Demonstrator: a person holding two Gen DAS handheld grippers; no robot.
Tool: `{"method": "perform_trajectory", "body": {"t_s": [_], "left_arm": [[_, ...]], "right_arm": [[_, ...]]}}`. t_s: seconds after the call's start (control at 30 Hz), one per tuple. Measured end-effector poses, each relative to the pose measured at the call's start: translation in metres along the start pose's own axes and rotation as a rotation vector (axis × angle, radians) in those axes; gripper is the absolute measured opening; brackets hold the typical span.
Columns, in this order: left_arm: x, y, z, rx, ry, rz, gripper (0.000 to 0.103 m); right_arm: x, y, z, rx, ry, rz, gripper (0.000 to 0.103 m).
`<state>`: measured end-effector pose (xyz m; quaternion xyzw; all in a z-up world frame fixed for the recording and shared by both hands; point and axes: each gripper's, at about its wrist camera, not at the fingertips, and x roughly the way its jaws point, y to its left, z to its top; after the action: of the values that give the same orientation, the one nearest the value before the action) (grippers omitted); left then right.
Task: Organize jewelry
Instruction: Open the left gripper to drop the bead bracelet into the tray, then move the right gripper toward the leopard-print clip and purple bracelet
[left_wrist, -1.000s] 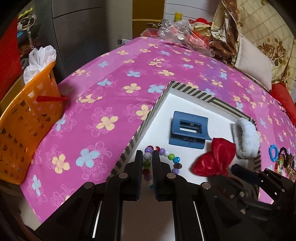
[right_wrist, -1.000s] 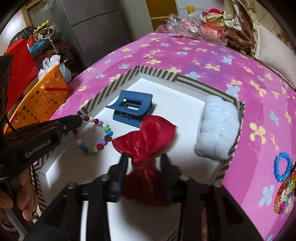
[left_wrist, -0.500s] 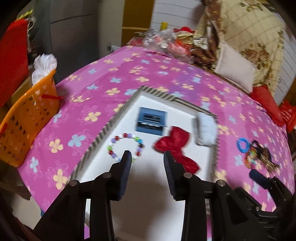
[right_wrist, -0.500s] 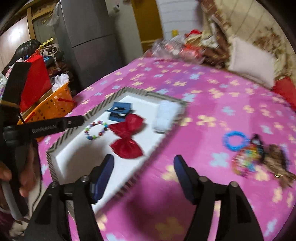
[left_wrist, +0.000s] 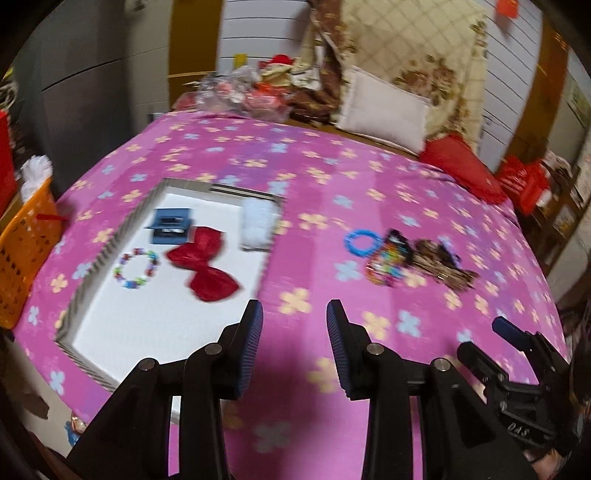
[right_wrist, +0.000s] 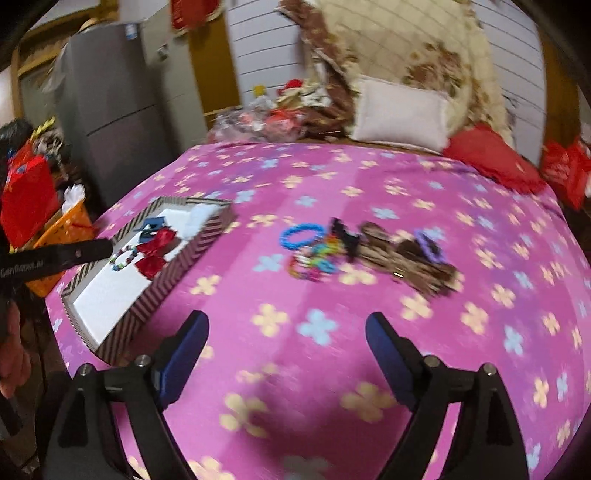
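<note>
A striped-rimmed tray (left_wrist: 110, 245) lies on the left of the pink flowered cloth (left_wrist: 332, 166). It holds a bead bracelet (left_wrist: 136, 267), a red bow (left_wrist: 205, 264), a blue hair claw (left_wrist: 170, 230) and a white fluffy scrunchie (left_wrist: 258, 223). A loose pile lies to the right: a blue ring (left_wrist: 360, 242), colourful beads (left_wrist: 386, 264) and brown pieces (left_wrist: 443, 266). My left gripper (left_wrist: 293, 314) hangs open and empty over the cloth beside the tray. My right gripper (right_wrist: 287, 319) is short of the pile (right_wrist: 314, 258), its jaws opening wide with nothing between them.
An orange basket (left_wrist: 26, 254) stands off the left edge. A white pillow (left_wrist: 384, 110), a red cushion (left_wrist: 461, 166) and plastic bags (left_wrist: 240, 96) line the far side. A grey fridge (right_wrist: 110, 122) stands at the back left.
Both grippers drew back and up from the tray and swung right. The left let go of the bead bracelet, the right let go of the red bow, and both jaws opened.
</note>
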<state>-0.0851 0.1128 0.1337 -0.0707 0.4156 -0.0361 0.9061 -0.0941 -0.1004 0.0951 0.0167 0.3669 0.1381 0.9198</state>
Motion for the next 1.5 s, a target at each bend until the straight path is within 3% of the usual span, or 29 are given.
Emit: {"method": "perform_trajectory", "body": {"t_s": [0.33, 0.63, 0.9, 1.13, 1.3, 1.5], "left_arm": [[0.015, -0.082, -0.025, 0.096, 0.049, -0.063, 0.023], [0.04, -0.114, -0.038, 0.152, 0.095, -0.067, 0.022], [0.059, -0.117, -0.039, 0.15, 0.113, -0.059, 0.023], [0.066, -0.112, -0.037, 0.131, 0.108, -0.054, 0.023], [0.07, -0.104, -0.039, 0.11, 0.11, -0.048, 0.023], [0.074, -0.092, -0.039, 0.088, 0.111, -0.032, 0.023]], "right_arm": [[-0.03, -0.082, -0.017, 0.089, -0.017, -0.096, 0.09], [-0.016, -0.116, -0.033, 0.192, 0.011, -0.044, 0.09], [-0.004, -0.126, -0.028, 0.194, 0.003, -0.069, 0.09], [0.001, -0.123, -0.02, 0.122, -0.021, -0.144, 0.09], [0.001, -0.135, -0.021, 0.182, -0.023, -0.118, 0.09], [-0.006, -0.148, -0.022, 0.214, -0.032, -0.154, 0.09]]}}
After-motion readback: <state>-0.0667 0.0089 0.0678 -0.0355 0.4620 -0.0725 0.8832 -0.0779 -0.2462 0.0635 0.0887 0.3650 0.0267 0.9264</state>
